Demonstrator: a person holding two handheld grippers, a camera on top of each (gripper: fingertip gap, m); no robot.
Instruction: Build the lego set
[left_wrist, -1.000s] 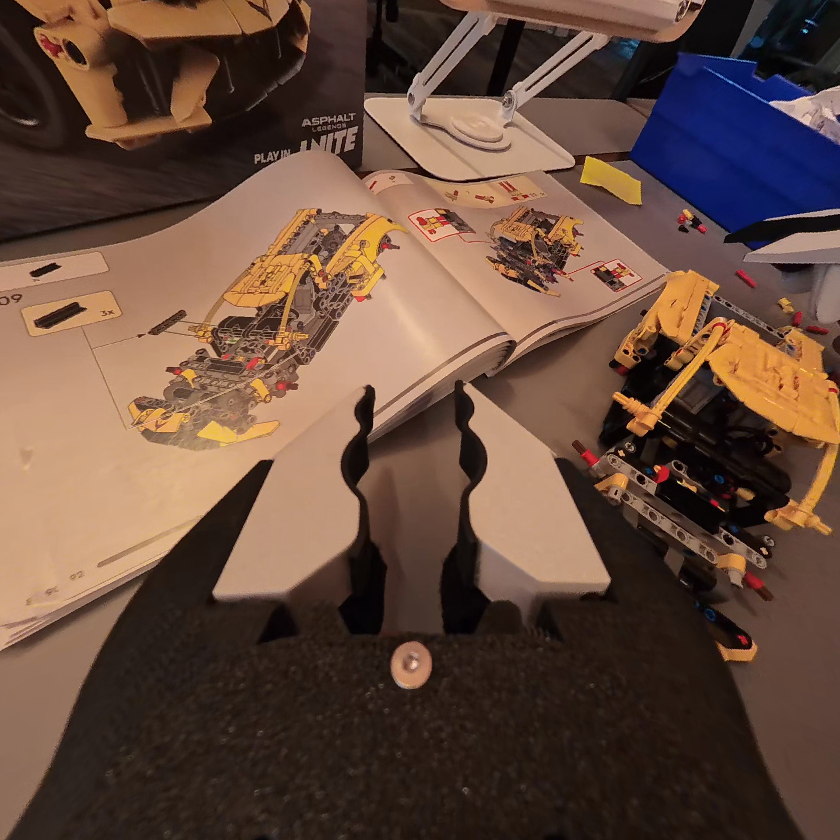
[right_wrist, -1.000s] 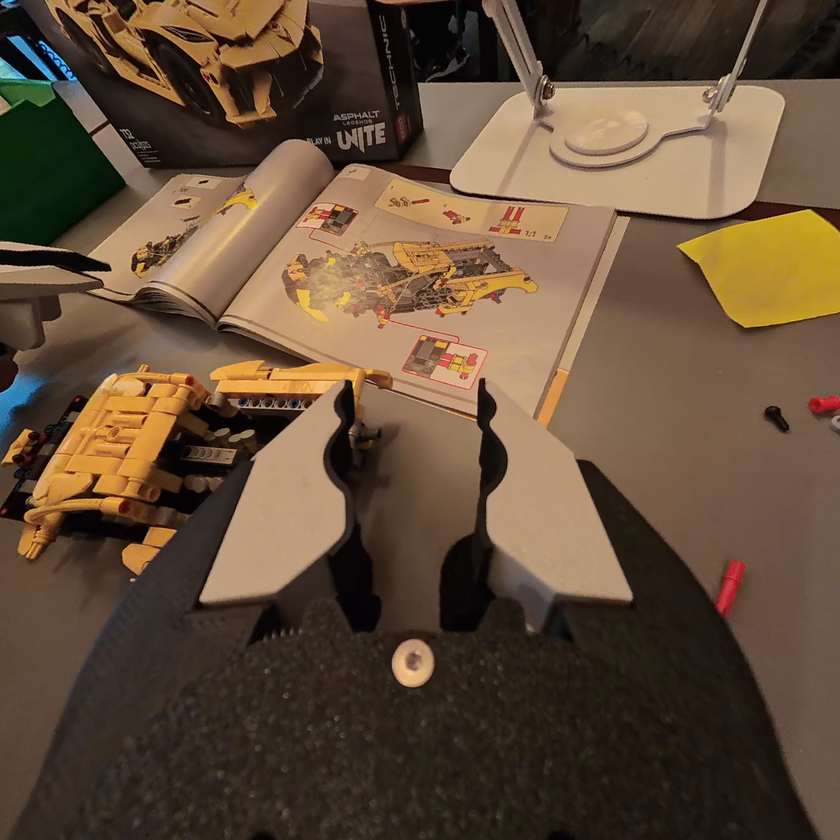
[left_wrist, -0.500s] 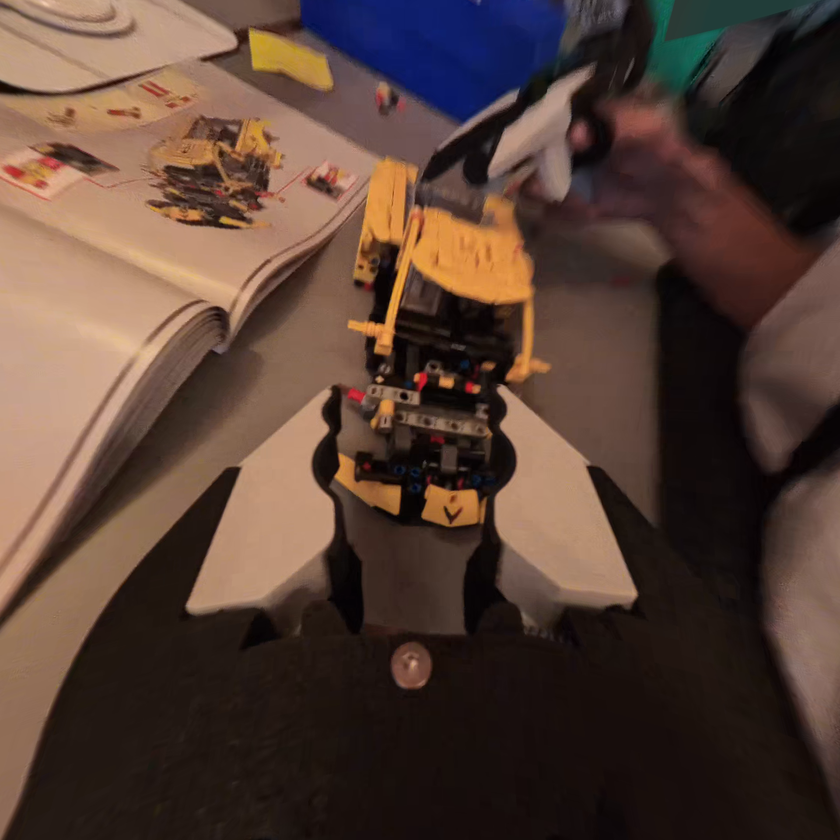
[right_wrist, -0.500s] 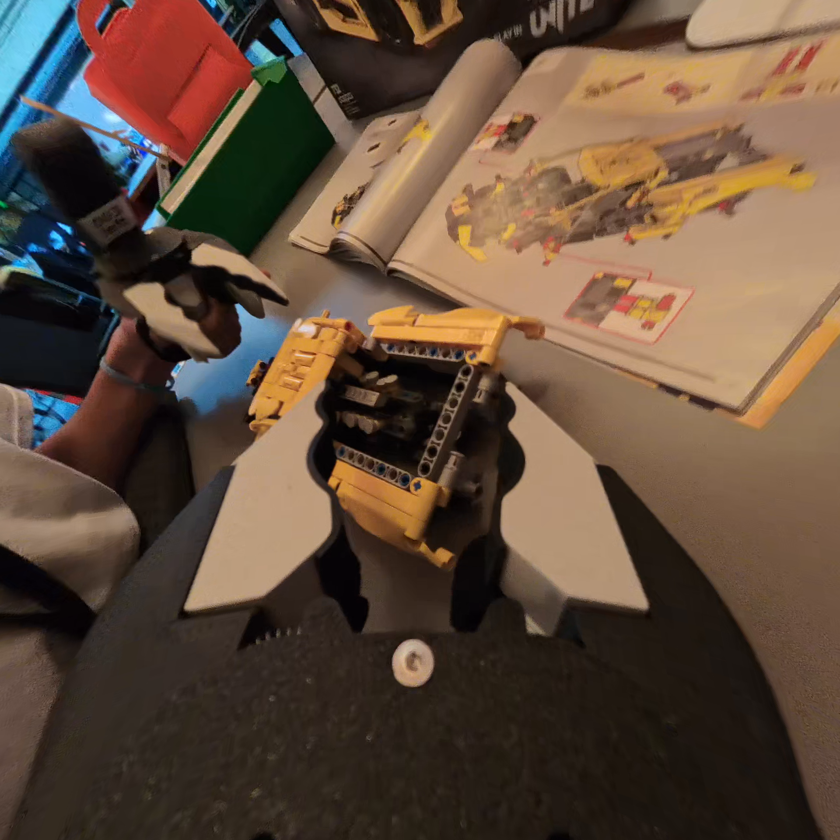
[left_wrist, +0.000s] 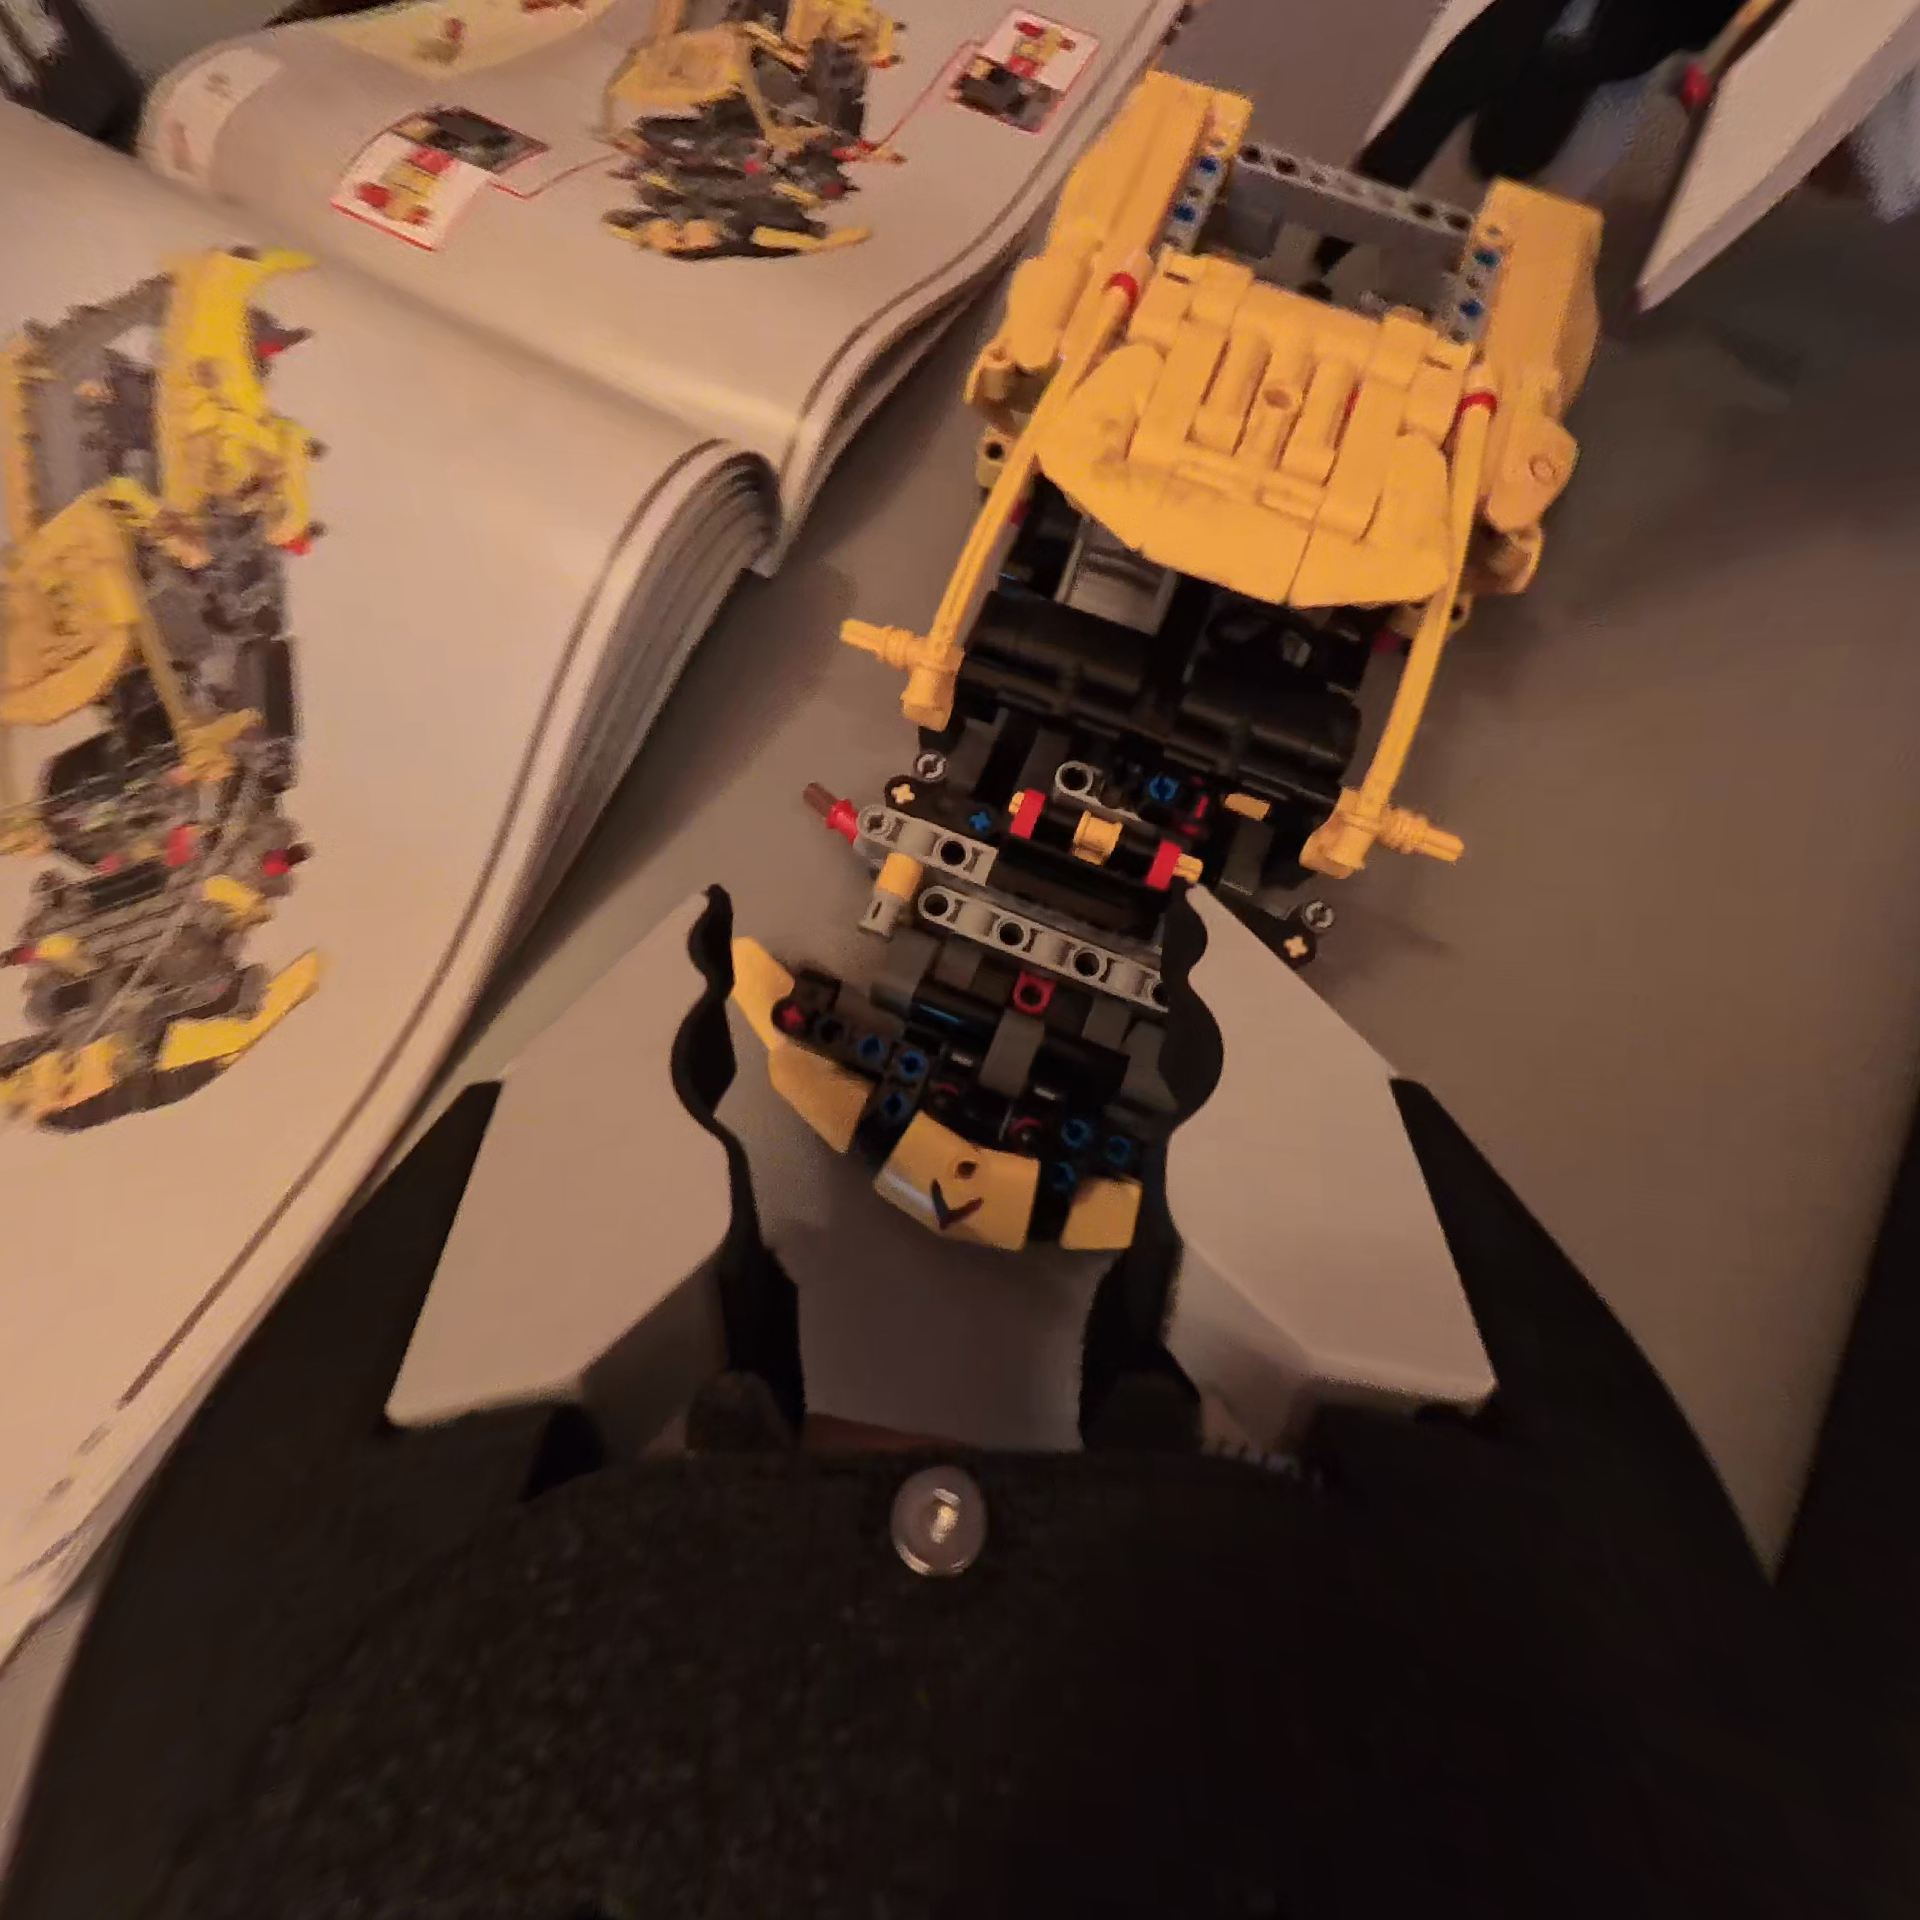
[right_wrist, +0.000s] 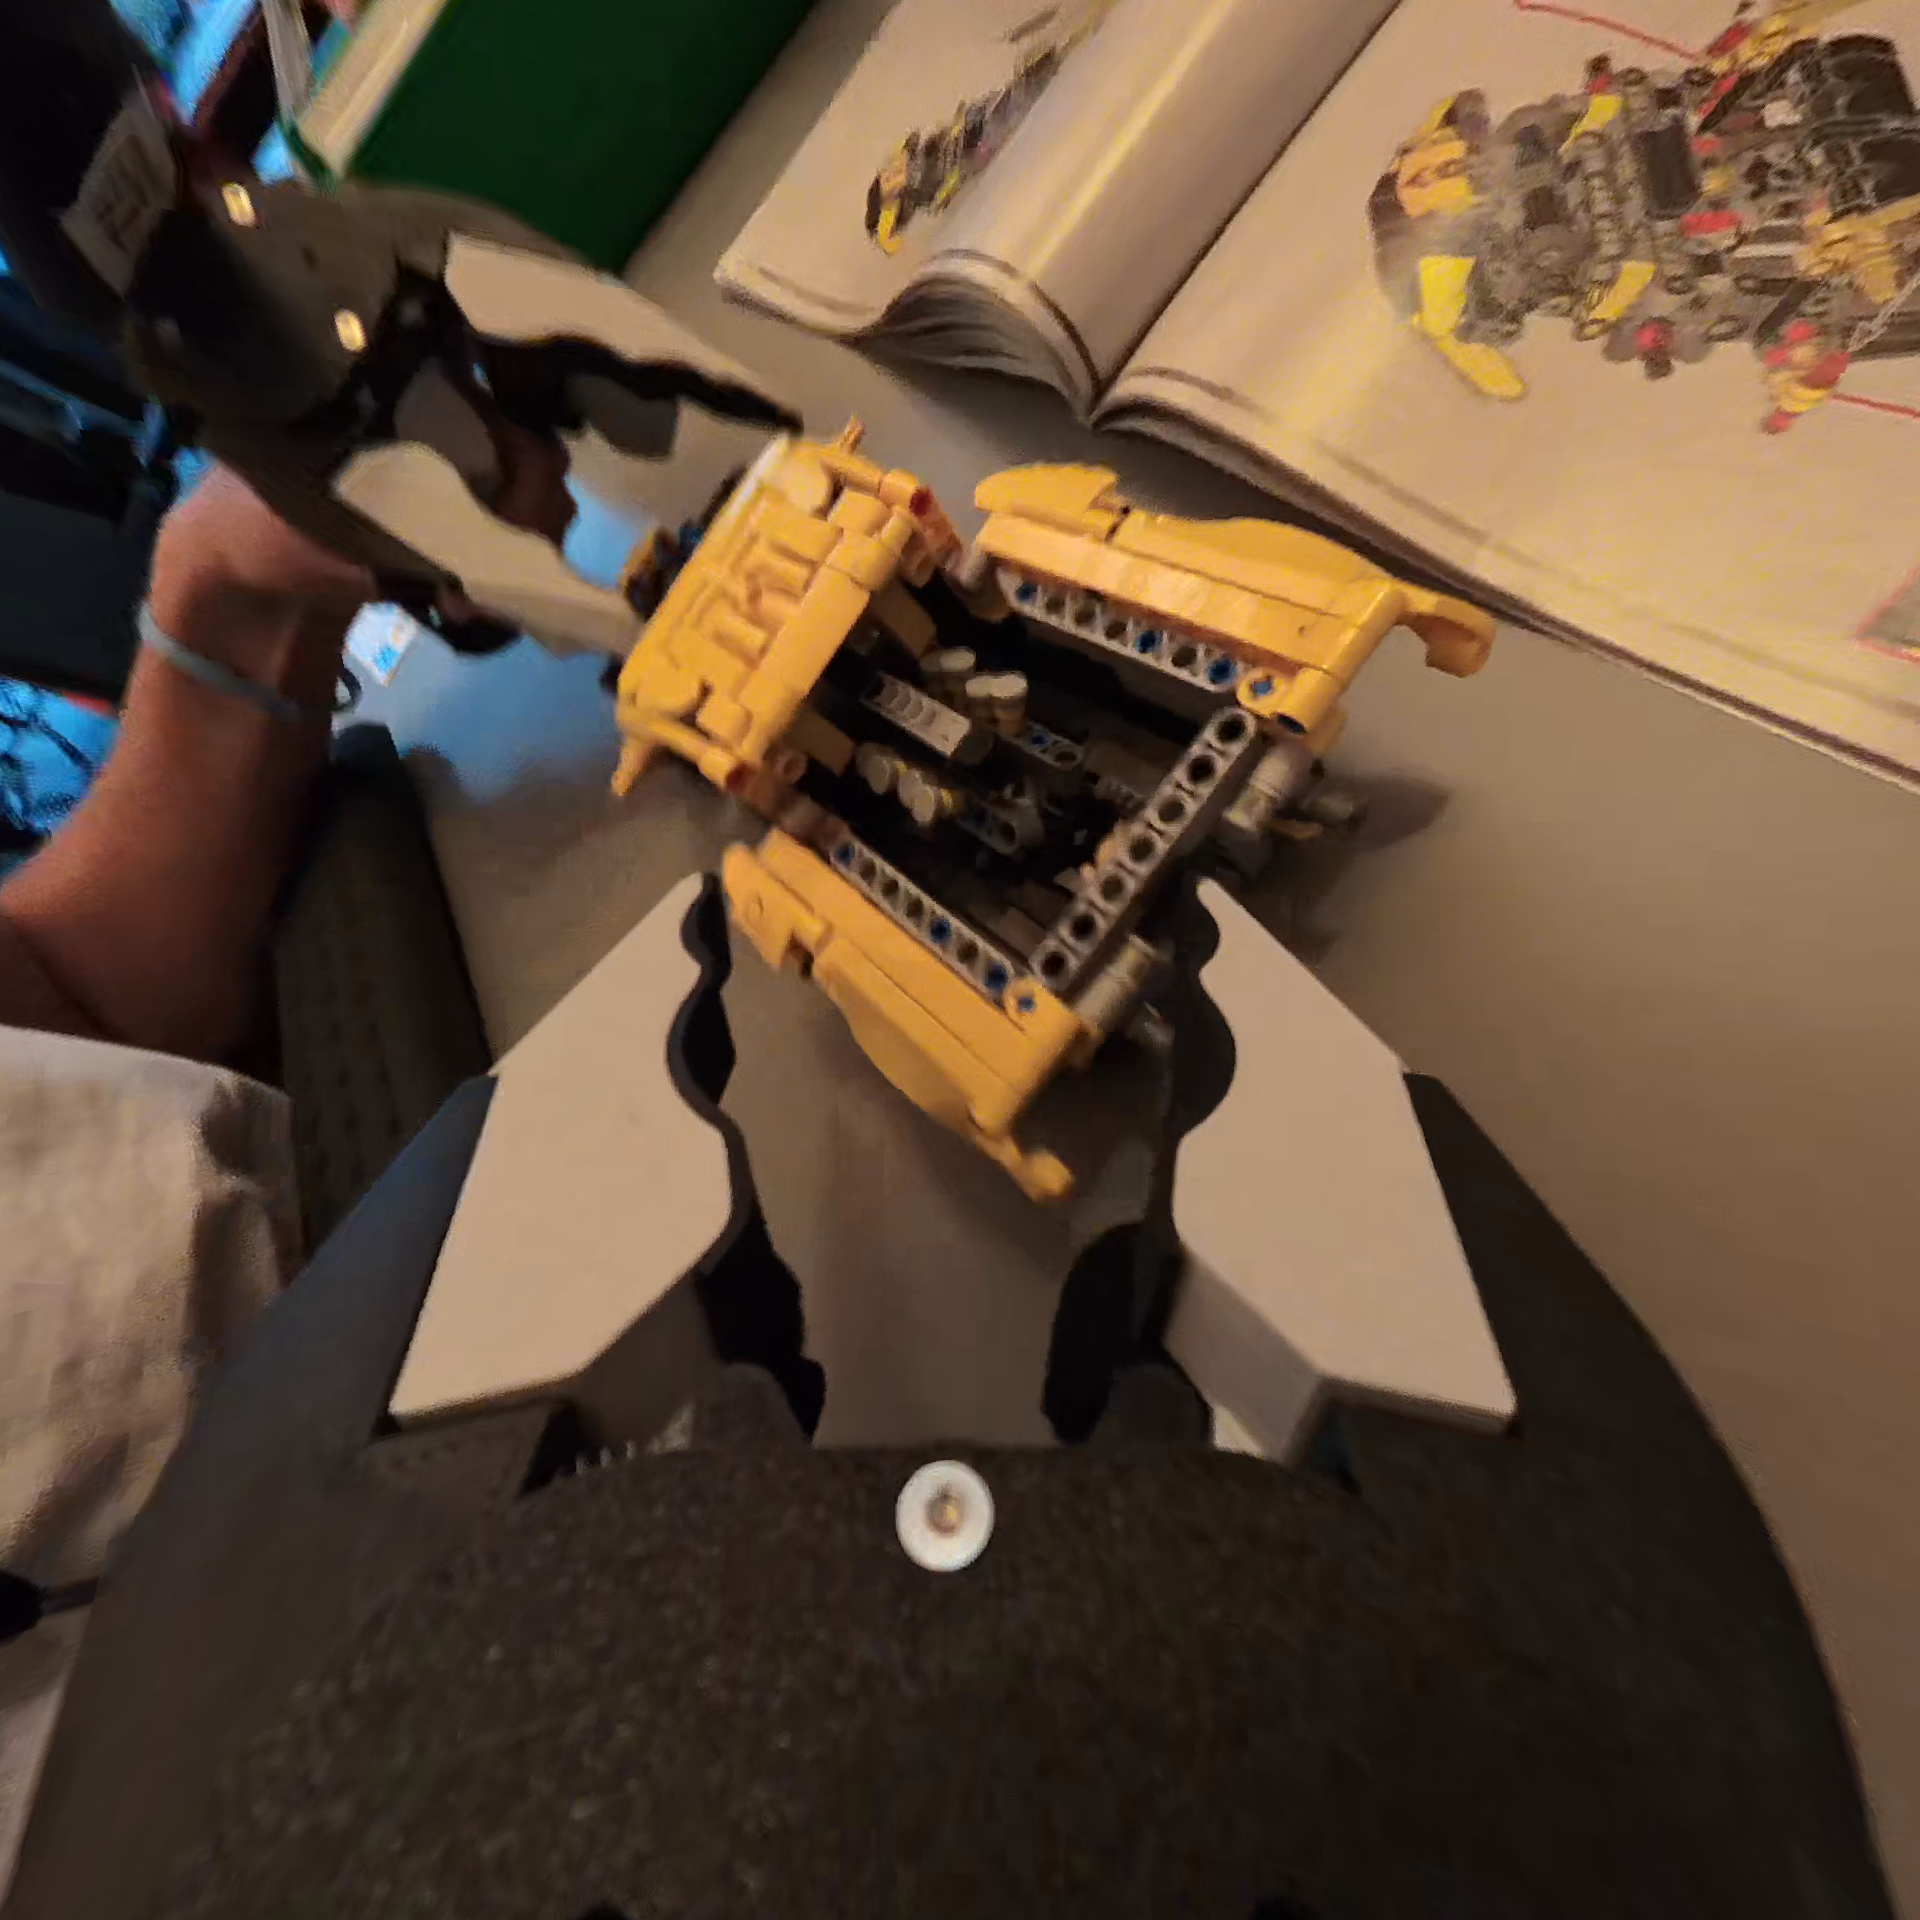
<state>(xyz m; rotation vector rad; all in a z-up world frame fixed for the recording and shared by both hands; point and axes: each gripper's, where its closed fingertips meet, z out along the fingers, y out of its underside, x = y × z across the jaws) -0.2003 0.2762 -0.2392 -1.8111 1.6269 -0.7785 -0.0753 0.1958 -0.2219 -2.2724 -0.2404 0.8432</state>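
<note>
The half-built yellow and black model car (left_wrist: 1195, 665) lies on the grey table (left_wrist: 1662, 935), just beside the open instruction book (left_wrist: 436, 644), whose near page edge runs close along the car's side. The left gripper (left_wrist: 951, 935) straddles the car's nose: its jaws stand wide, with the yellow nose pieces and black beams between the two grey fingers (left_wrist: 592, 1164). The right-hand finger seems to meet the car's grey beams; the other stands apart from the yellow fender. Nothing is clamped. From the right wrist view, the right gripper (right_wrist: 951, 914) sits at the opposite end of the car (right_wrist: 997, 748), jaws likewise wide, with one yellow side panel and the dark grey holed beam reaching in between the fingers (right_wrist: 582, 1174); contact cannot be told, as the frame is blurred. In that same view the left gripper (right_wrist: 582, 457) shows at the far end of the car, held in a person's hand (right_wrist: 239, 582) with a band at the wrist. A green box (right_wrist: 582, 114) stands beyond the book (right_wrist: 1299, 312), on the far side from the car.
</note>
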